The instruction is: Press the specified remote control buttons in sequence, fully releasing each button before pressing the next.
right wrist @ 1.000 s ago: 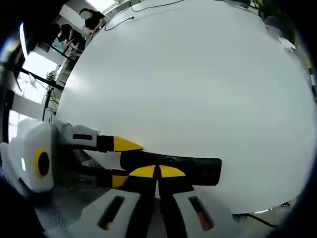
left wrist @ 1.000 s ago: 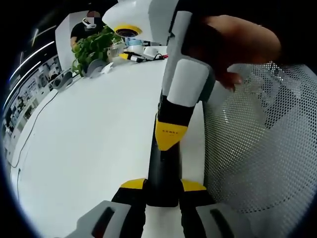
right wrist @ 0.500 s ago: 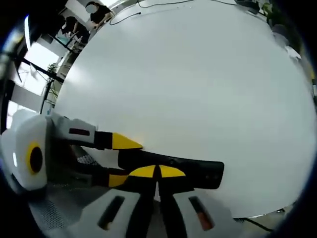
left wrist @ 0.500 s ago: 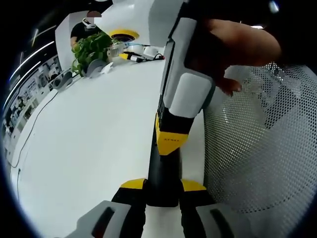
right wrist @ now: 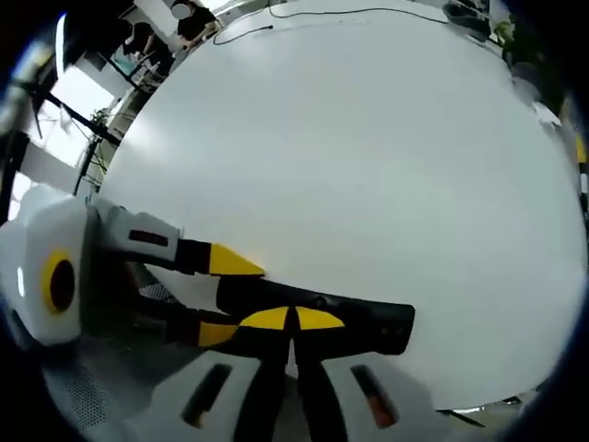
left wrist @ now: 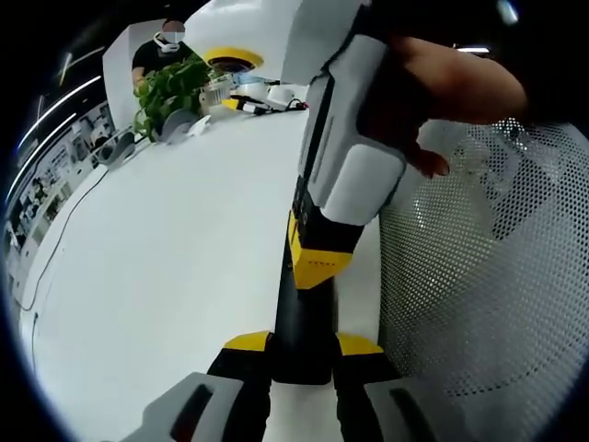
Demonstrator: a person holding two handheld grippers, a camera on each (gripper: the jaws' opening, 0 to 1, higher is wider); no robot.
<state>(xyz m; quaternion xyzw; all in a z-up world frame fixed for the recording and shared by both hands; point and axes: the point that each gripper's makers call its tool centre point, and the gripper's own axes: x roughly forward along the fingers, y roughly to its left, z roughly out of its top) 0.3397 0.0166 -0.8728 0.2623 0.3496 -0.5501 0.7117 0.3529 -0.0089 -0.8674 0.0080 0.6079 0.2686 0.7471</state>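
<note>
Left gripper [left wrist: 302, 345] clamps black remote [left wrist: 304, 318] over white table [left wrist: 166, 276]; right gripper [right wrist: 293, 319], jaws together, tip on remote (hand [left wrist: 442, 87] holding it). Plant [left wrist: 170, 87] far; mesh chair [left wrist: 488, 276] beside.

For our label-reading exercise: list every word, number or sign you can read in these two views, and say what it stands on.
None can be read.
Right gripper: a row of small dark marks on its yellow tip, too blurred to read.
Remote control: buttons too small to make out.
Shelves beyond the table: items too small.
</note>
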